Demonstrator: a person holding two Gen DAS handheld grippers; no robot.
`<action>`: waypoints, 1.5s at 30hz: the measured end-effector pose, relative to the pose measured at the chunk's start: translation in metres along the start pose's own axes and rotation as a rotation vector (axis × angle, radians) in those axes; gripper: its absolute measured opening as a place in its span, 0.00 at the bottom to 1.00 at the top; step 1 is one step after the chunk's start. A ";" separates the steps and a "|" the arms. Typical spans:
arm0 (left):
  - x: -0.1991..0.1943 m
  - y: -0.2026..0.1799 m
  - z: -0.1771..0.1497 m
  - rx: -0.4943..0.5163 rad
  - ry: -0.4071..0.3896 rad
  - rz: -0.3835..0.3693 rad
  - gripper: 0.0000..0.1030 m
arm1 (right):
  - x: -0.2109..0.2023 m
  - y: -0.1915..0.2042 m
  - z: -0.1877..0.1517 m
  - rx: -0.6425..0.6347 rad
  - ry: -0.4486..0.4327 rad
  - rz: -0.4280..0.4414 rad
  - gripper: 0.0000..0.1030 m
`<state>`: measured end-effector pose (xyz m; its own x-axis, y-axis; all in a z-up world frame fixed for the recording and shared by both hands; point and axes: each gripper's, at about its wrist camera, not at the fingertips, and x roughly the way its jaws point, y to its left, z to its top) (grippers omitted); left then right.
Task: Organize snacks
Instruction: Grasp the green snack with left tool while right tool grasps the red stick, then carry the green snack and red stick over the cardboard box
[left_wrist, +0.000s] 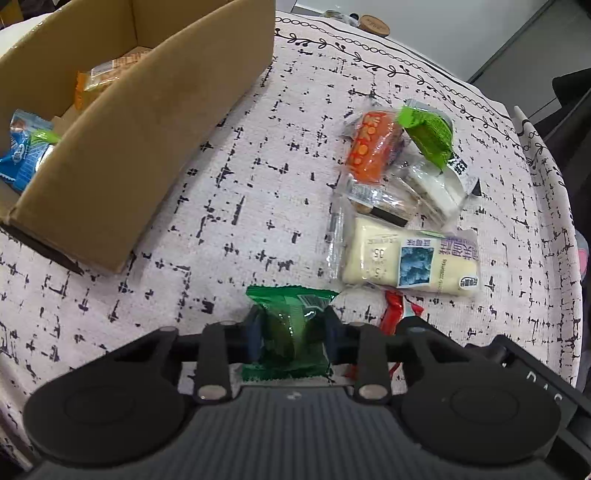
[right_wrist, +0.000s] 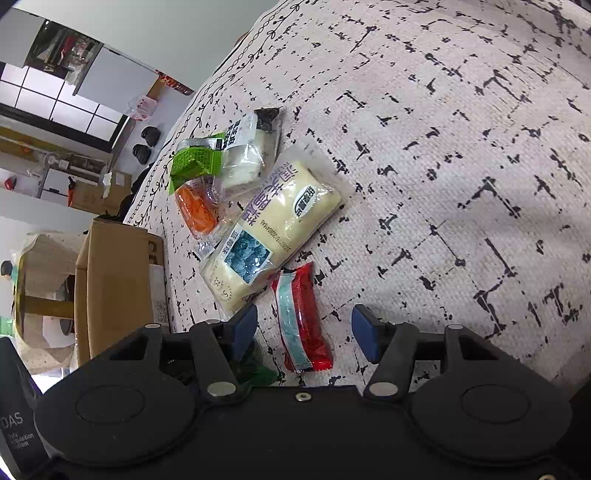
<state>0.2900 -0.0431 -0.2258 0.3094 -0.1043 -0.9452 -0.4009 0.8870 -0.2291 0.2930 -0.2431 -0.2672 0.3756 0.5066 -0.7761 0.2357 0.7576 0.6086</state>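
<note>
Jaws: left gripper (left_wrist: 293, 334) clamped across the light, crinkly green snack packet (left_wrist: 291, 325), right gripper (right_wrist: 303, 328) spread astride the soft, slippery red packet (right_wrist: 303, 317), best pinched mid-body

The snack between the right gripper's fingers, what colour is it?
Red snack packet with a pale blue-and-white stripe, seen best in the right wrist view.

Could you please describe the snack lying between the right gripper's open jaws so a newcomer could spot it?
On the patterned tablecloth, find the cream packet. Just below it lies the red packet, the only red one, with a pale blue stripe down its length.
</note>
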 end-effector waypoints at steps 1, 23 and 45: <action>-0.001 0.001 0.001 0.000 -0.001 -0.002 0.27 | 0.001 0.000 0.000 -0.003 0.000 0.000 0.56; -0.037 0.023 0.005 0.046 -0.099 0.025 0.26 | 0.004 0.028 -0.014 -0.196 0.009 -0.068 0.21; -0.112 0.044 0.005 0.047 -0.226 -0.074 0.26 | -0.072 0.080 -0.032 -0.282 -0.188 0.007 0.21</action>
<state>0.2416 0.0098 -0.1292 0.5239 -0.0710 -0.8488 -0.3308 0.9014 -0.2796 0.2558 -0.2057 -0.1678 0.5411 0.4477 -0.7118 -0.0148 0.8514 0.5243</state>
